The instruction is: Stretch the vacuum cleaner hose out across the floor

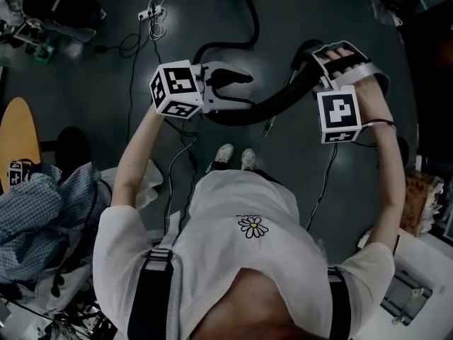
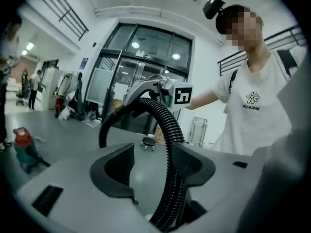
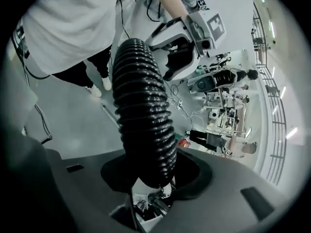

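Grey floor (image 1: 333,9) lies mostly open beneath the black ribbed vacuum hose (image 1: 272,103), which sags in mid-air, clamped by the right gripper (image 3: 150,176) and loose between the parted jaws of the left gripper (image 2: 155,164), with a power strip (image 1: 150,11) far left.

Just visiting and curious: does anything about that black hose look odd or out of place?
The vacuum hose bows in a curve between the grippers instead of lying straight. The right gripper clamps it, but the left gripper has its fingers apart, the hose leaning on one. Loose cables trail over the floor.
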The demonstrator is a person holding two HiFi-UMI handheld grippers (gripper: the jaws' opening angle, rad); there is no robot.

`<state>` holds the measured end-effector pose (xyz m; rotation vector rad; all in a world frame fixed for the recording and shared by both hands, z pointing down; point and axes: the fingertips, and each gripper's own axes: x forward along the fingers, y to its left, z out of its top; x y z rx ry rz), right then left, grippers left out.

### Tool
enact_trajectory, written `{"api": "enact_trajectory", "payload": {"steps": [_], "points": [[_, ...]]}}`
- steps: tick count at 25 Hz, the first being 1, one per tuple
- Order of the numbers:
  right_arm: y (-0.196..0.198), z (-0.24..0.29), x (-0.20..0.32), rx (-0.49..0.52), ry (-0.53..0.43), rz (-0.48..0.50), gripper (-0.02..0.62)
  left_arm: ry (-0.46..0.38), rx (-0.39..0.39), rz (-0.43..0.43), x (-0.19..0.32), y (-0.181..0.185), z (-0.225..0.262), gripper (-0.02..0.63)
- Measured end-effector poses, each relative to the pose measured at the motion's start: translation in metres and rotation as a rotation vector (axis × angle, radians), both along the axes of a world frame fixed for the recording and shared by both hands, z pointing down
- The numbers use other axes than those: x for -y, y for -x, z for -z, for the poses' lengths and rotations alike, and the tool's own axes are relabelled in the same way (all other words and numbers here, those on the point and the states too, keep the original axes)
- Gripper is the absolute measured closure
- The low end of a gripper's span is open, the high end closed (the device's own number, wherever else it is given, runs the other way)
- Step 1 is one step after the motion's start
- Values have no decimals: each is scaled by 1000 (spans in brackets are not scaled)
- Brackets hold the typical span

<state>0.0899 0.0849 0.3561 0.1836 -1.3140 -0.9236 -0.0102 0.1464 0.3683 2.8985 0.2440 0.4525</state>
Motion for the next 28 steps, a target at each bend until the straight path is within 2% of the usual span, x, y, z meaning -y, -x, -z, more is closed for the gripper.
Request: {"api": "enact_trajectory", "payload": {"steps": [3, 4, 6, 7, 8, 9, 10, 12, 13, 14, 15, 16, 17, 18, 20, 22, 23, 25, 27, 28], "points": [[2, -3, -4, 35, -10, 18, 414, 92, 30, -69, 1, -1, -7, 380], [5, -1, -5, 66, -11, 19, 414, 132, 1, -64, 6, 4, -3, 380], [16, 10, -9, 168, -10, 28, 414, 224, -134, -32, 15, 19, 23, 380], [25, 17, -11, 219, -14, 40, 414, 242, -197, -28, 15, 24, 38, 380], [36, 26, -12, 257, -25, 58, 414, 225, -224, -39, 10, 26, 50, 380], [48, 35, -13, 283, -44, 81, 414, 172, -196, -64, 2, 25, 55, 380], [60, 43, -13, 298, -67, 105, 414, 87, -105, -101, -9, 20, 50, 379], [79, 54, -12, 292, -115, 142, 414, -75, 160, -181, -29, 7, 20, 380], [83, 56, -12, 272, -133, 153, 414, -106, 262, -219, -40, 2, 6, 380], [84, 56, -12, 248, -146, 164, 414, -96, 306, -257, -51, -3, -3, 381], [82, 53, -11, 235, -151, 173, 414, -57, 289, -288, -63, -8, -5, 383], [80, 49, -12, 247, -142, 177, 414, -3, 237, -300, -73, -13, -1, 406], [78, 45, -13, 291, -122, 178, 414, 51, 173, -290, -80, -18, 6, 463], [77, 41, -14, 362, -98, 179, 414, 103, 109, -265, -85, -25, 13, 472], [78, 34, -21, 556, -79, 223, 414, 221, -41, -196, -98, -39, 24, 478], [80, 30, -33, 780, -111, 286, 414, 354, -226, -100, -111, -53, 33, 494], [79, 29, -36, 894, -129, 274, 413, 415, -313, -48, -114, -60, 39, 495], [67, 25, -38, 1140, -135, 131, 413, 519, -444, 27, -115, -70, 53, 495], [38, 13, -39, 1446, -106, -101, 413, 607, -520, 56, -117, -72, 64, 495], [16, 1, -42, 1622, -78, -250, 413, 649, -546, 69, -118, -69, 67, 495]]}}
